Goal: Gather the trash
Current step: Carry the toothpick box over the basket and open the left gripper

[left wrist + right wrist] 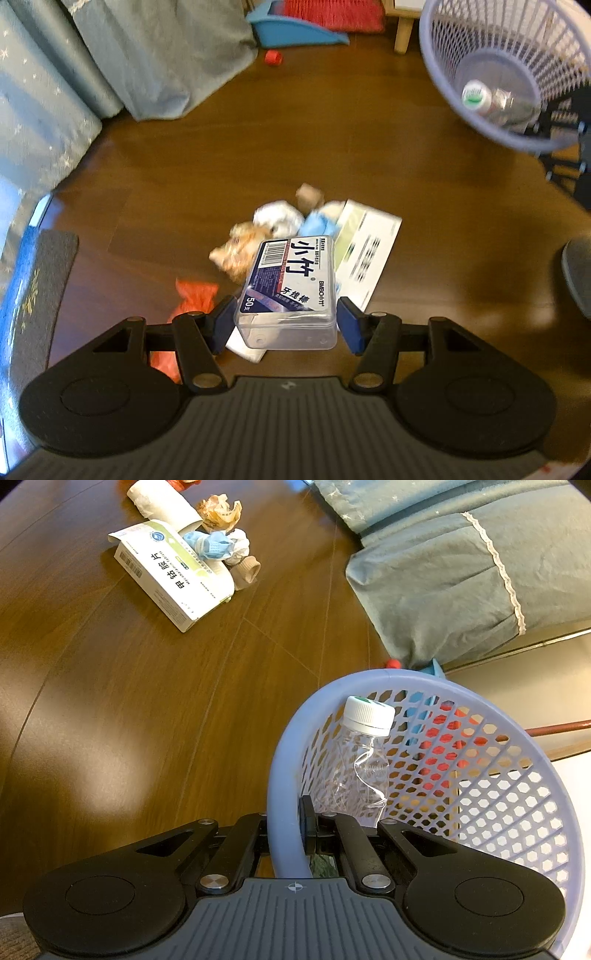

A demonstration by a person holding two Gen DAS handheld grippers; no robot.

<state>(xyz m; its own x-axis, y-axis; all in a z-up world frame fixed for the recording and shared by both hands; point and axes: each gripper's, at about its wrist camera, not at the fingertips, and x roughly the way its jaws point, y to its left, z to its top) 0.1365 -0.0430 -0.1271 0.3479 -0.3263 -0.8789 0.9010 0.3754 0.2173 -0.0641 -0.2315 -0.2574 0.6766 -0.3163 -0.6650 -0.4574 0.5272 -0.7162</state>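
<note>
Wooden floor (424, 166) carries most trash: carton (166, 579), wads. My left tool (286, 321) clamps the floss box (291, 291) — lifted; right tool (288, 834) pinches the basket (517, 738) rim — one bottle (365, 753) inside.
</note>
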